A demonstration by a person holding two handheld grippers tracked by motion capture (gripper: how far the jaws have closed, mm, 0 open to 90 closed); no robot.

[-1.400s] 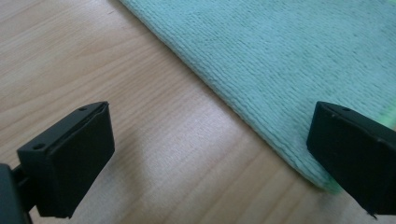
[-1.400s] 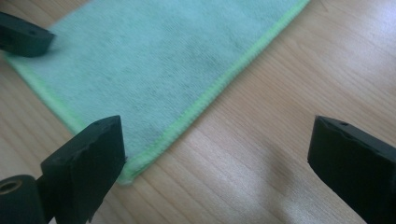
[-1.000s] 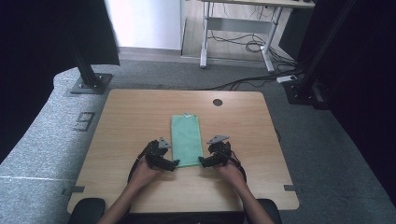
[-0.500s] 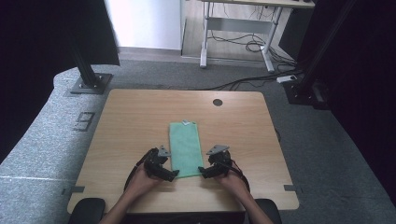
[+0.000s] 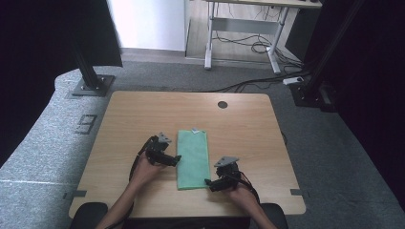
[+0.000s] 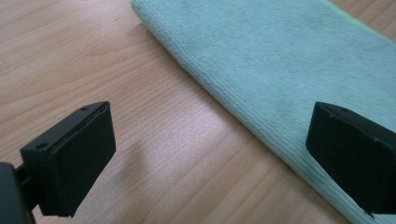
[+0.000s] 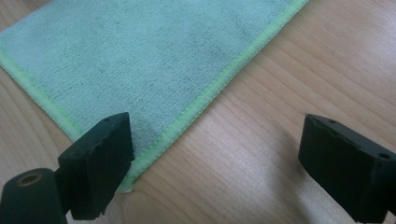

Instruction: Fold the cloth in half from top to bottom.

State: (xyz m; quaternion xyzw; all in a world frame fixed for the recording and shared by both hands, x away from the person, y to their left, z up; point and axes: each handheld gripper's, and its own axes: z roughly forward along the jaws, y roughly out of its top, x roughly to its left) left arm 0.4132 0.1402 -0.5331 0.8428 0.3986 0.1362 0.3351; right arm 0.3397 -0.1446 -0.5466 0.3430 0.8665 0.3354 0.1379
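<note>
A green folded cloth [image 5: 193,157] lies lengthwise on the wooden table [image 5: 129,119], with a small white tag [image 5: 196,130] at its far edge. My left gripper [image 5: 175,160] is open at the cloth's left side. In the left gripper view, the folded edge of the cloth [image 6: 289,60] runs between the jaws of that gripper [image 6: 215,140], with one jaw over the fabric. My right gripper [image 5: 209,183] is open at the near right corner. In the right gripper view, the cloth [image 7: 140,56] shows its light green hem crossing between the jaws of that gripper [image 7: 224,154].
A round cable hole [image 5: 222,104] sits near the table's far edge. Bare wood stretches left, right and beyond the cloth. Black stand bases [image 5: 88,86] rest on the grey floor past the table, and cables [image 5: 258,83] trail there.
The cloth has slid a little toward the person. My left gripper moved forward along the cloth's left edge. My right gripper drew back to the near right corner.
</note>
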